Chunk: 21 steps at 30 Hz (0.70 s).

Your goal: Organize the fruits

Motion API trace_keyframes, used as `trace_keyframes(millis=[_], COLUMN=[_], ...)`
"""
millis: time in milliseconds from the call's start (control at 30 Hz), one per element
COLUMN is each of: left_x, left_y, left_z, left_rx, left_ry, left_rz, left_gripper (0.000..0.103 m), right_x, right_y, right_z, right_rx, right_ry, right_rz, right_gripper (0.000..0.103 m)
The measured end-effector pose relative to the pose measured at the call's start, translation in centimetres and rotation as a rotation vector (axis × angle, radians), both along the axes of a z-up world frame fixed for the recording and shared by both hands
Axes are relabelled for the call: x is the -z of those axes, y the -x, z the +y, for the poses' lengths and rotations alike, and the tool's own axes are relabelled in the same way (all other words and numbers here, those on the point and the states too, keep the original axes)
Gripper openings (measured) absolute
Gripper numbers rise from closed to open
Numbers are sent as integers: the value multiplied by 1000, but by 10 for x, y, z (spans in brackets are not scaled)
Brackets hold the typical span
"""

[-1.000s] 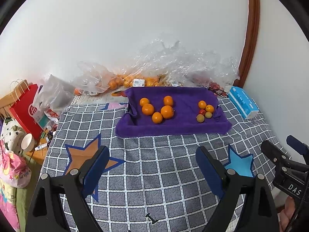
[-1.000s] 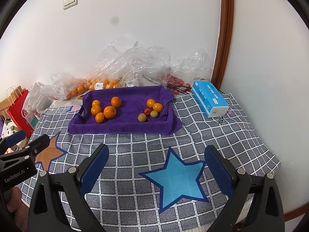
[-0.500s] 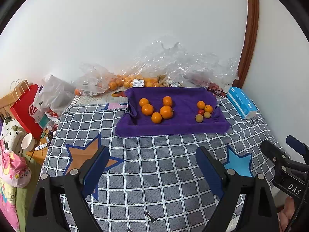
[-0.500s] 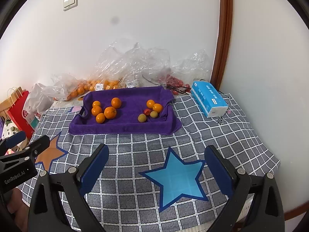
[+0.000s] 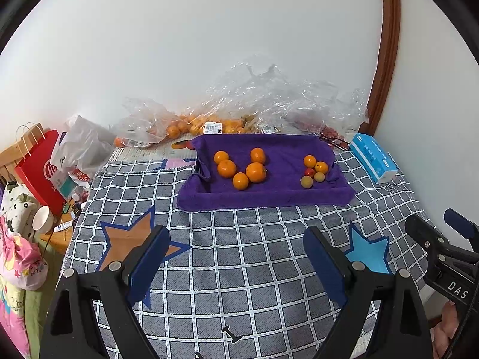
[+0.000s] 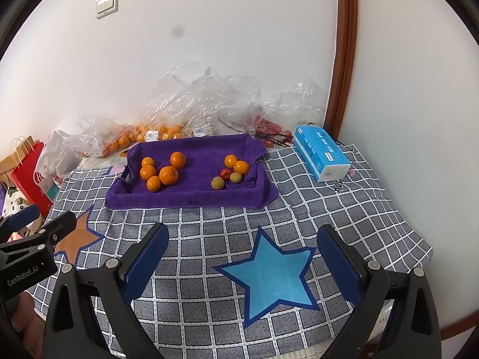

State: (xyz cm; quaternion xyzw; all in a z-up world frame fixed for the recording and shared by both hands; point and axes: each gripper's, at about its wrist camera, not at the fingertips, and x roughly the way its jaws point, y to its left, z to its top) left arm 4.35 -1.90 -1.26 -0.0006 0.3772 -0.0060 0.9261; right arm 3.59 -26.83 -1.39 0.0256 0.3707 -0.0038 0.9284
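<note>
A purple towel-lined tray (image 5: 269, 194) (image 6: 191, 197) lies at the far side of the checked cloth. Several oranges (image 5: 255, 172) (image 6: 168, 175) sit grouped in its left half. Several small fruits, orange, red and yellow-green (image 5: 307, 182) (image 6: 217, 183), sit in its right half. My left gripper (image 5: 236, 258) is open and empty, low over the cloth well short of the tray. My right gripper (image 6: 242, 257) is open and empty over the blue star. Each gripper shows at the edge of the other's view.
Clear plastic bags with more oranges (image 5: 185, 127) and red fruit (image 6: 269, 127) lie against the wall behind the tray. A blue tissue pack (image 5: 374, 158) (image 6: 321, 157) lies right of the tray. A red paper bag (image 5: 37, 167) and clutter stand off the left edge.
Both grippers have drawn back a little from the tray, which looks slightly farther away. Both stay open and empty.
</note>
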Motion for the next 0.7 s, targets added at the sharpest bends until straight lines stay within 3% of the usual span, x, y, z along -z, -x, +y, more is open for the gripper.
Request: trace_keyframes(millis=[700], left_x=[1], left_y=[-2], left_z=[0], left_rx=[-2], left_ry=[2], left_rz=[-3], left_gripper=[91], right_x=[0], right_y=[0], right_z=[0], right_rx=[-3], right_ry=[7], right_rz=[-1], right_gripper=[98])
